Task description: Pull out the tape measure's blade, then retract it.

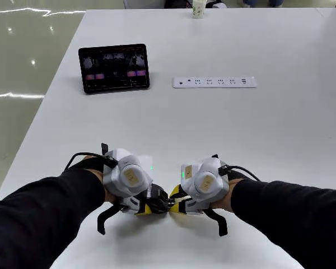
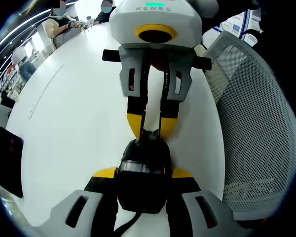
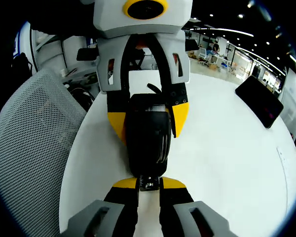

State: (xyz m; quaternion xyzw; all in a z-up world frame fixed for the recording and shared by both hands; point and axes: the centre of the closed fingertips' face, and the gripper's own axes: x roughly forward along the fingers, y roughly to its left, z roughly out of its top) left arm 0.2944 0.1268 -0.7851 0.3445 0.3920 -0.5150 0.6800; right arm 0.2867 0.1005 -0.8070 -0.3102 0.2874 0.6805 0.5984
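From the head view, both grippers sit low over the white tabletop [image 1: 269,129], close to its near edge and about midway along it, with their noses pointed at each other. The left gripper [image 1: 150,206] has its tongs clamped on the black tape measure [image 1: 160,202]. The right gripper [image 1: 178,200] meets it tip to tip from the other side. Dark sleeves [image 1: 39,218] run in from both bottom corners. A tablet [image 1: 114,68] stands propped toward the far left of the tabletop, a white power strip [image 1: 214,82] lies flat to its right, and a small cup [image 1: 199,8] stands at the far edge.

In the left gripper view, the yellow tips press on both sides of the tape measure's case, which rests just above the tabletop. The right gripper comes in from the top, its tongs drawn in on the blade tab [image 2: 149,133] at the case's mouth. A grey mesh chair back [image 2: 256,123] stands off the table's edge.

In the right gripper view, its own yellow tips are pinched together on that tab, right against the case. No length of blade shows between them.
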